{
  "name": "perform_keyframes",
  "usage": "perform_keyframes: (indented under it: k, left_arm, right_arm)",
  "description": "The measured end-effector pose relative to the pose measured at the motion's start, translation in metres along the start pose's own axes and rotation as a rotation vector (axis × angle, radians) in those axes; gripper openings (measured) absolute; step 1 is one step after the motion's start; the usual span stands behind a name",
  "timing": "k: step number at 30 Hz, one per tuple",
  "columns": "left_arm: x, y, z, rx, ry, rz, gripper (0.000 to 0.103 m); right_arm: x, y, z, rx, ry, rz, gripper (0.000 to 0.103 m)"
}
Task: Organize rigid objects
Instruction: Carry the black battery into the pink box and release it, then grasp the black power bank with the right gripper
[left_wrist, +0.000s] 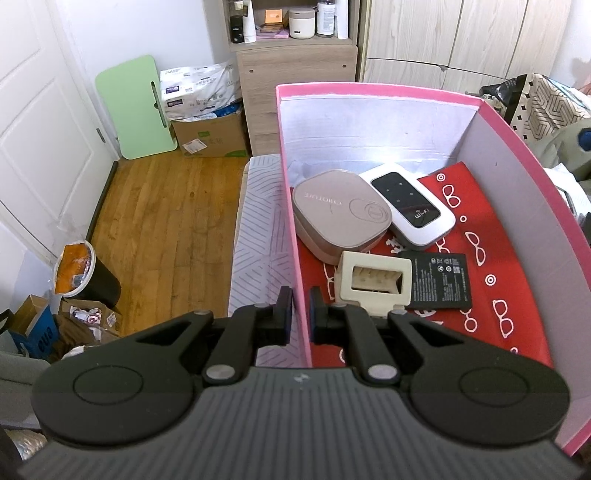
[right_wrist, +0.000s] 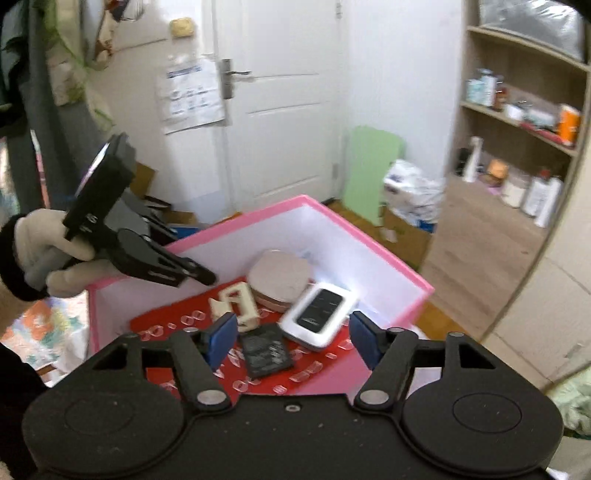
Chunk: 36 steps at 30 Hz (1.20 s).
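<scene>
Right gripper (right_wrist: 291, 341) fingers spread wide, holding nothing, above the pink box (right_wrist: 369, 236); left gripper (left_wrist: 300, 314) fingers pinch its wall.

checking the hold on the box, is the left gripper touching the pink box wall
Touching. In the left wrist view, the left gripper is shut on the pink box wall, one pad on each side of its near edge.

The left hand-held gripper (left_wrist: 300, 308) covers the near end of the cream clip (left_wrist: 373, 282) and the pink box's (left_wrist: 554, 192) near left corner. In the right wrist view motion blur smears the glasses print on the red liner (right_wrist: 162, 321), and the black battery's (right_wrist: 266, 354) label is unreadable. The gloved hand (right_wrist: 40, 254) is cut off at the left edge.
</scene>
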<state>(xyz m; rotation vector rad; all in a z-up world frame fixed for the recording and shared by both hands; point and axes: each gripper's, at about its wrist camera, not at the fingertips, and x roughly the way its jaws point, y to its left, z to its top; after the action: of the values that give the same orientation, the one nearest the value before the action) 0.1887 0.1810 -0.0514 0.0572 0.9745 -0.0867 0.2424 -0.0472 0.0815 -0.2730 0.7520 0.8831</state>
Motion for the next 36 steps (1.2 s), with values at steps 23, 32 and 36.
perform_keyframes:
  k: [23,32,36]
  left_arm:
    - [0.001,-0.002,0.0,0.02,0.004,0.012,0.008]
    - [0.001,-0.003,0.001,0.016,0.003,0.009,0.008]
    - [0.001,-0.003,0.0,0.012,0.003,0.005,0.008]
  right_arm:
    - [-0.044,-0.083,-0.163,0.51,0.149,-0.417,0.073]
    - [-0.035,-0.087,-0.19,0.714,0.142,-0.465,0.088]
    - [-0.026,-0.085,-0.189,0.713,0.132,-0.495,0.095]
